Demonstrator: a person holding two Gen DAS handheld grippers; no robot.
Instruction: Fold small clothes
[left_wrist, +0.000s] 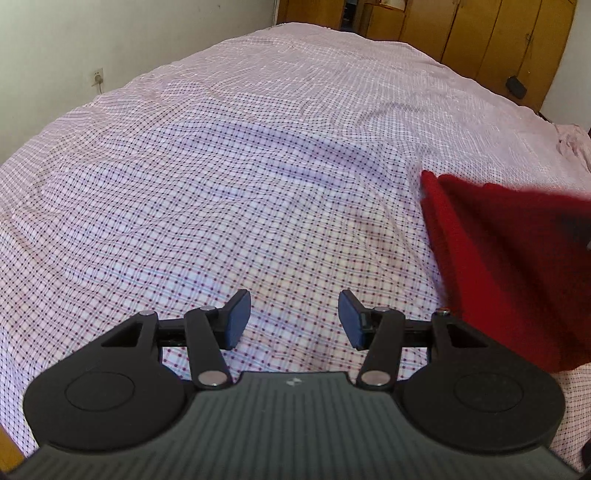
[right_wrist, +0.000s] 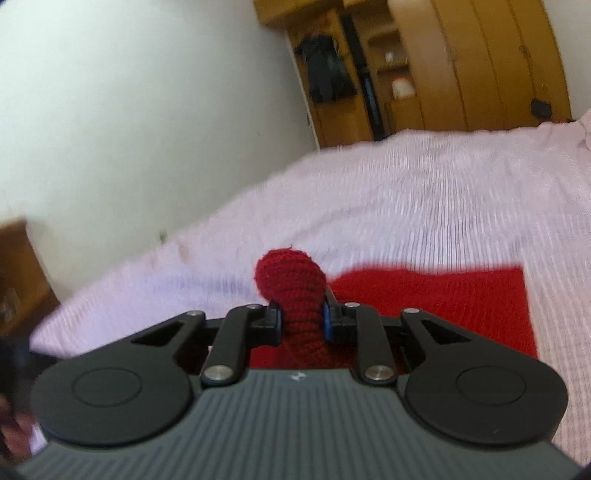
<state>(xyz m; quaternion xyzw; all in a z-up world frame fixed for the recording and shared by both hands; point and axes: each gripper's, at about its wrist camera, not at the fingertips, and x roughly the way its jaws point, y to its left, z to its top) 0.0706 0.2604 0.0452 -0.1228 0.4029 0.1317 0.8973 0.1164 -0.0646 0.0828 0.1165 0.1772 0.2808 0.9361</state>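
Note:
A red knitted garment (right_wrist: 443, 302) lies partly on the pink checked bed sheet (right_wrist: 406, 192). My right gripper (right_wrist: 301, 319) is shut on a bunched fold of it, and a rounded lump of red knit (right_wrist: 290, 273) sticks up past the pads. In the left wrist view the same red garment (left_wrist: 506, 258) hangs lifted at the right edge, blurred. My left gripper (left_wrist: 293, 319) stands open above the bed sheet (left_wrist: 221, 184), left of the garment, with nothing between its blue pads (left_wrist: 238, 317).
A white wall (left_wrist: 92, 33) with a socket (left_wrist: 97, 78) runs along the bed's far left side. Wooden wardrobes (left_wrist: 461, 33) stand beyond the bed's far end. A crumpled pink cloth (left_wrist: 574, 142) lies at the bed's right edge.

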